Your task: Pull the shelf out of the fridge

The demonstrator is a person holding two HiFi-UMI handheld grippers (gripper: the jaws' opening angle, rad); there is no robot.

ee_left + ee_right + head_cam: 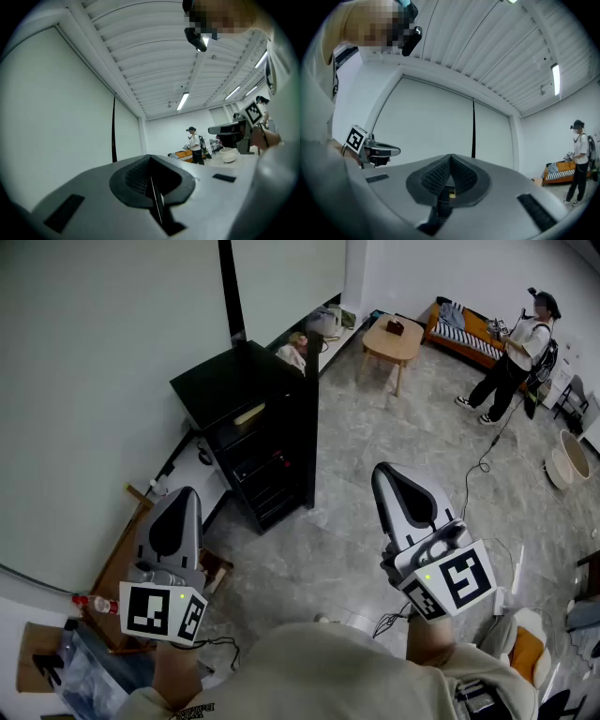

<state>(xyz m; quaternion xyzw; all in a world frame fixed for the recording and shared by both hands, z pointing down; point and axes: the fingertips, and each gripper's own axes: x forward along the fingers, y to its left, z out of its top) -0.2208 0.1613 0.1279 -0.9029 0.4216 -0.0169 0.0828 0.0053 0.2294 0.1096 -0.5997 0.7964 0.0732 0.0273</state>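
The fridge (251, 418), a low black cabinet, stands in the upper middle of the head view against the white wall (84, 381), its front turned toward the lower left. Dark shelves (255, 465) show inside it, with a pale yellow thing (248, 413) on the top level; no shelf can be seen drawn out. Both grippers hang in the lower half of the frame, well apart from the fridge. The left gripper (185, 498) at lower left is clenched, its ribbed pads pressed together with nothing between them, and the right gripper (387, 472) at lower right of centre is likewise closed and empty. Beside the left gripper lie a wooden frame (120, 554) and a red-capped bottle (94, 604). In the upper right stand a small wooden table (392, 341), a striped bench (466, 332) and a person (513, 357), with a white basin (567, 460) at the right edge.
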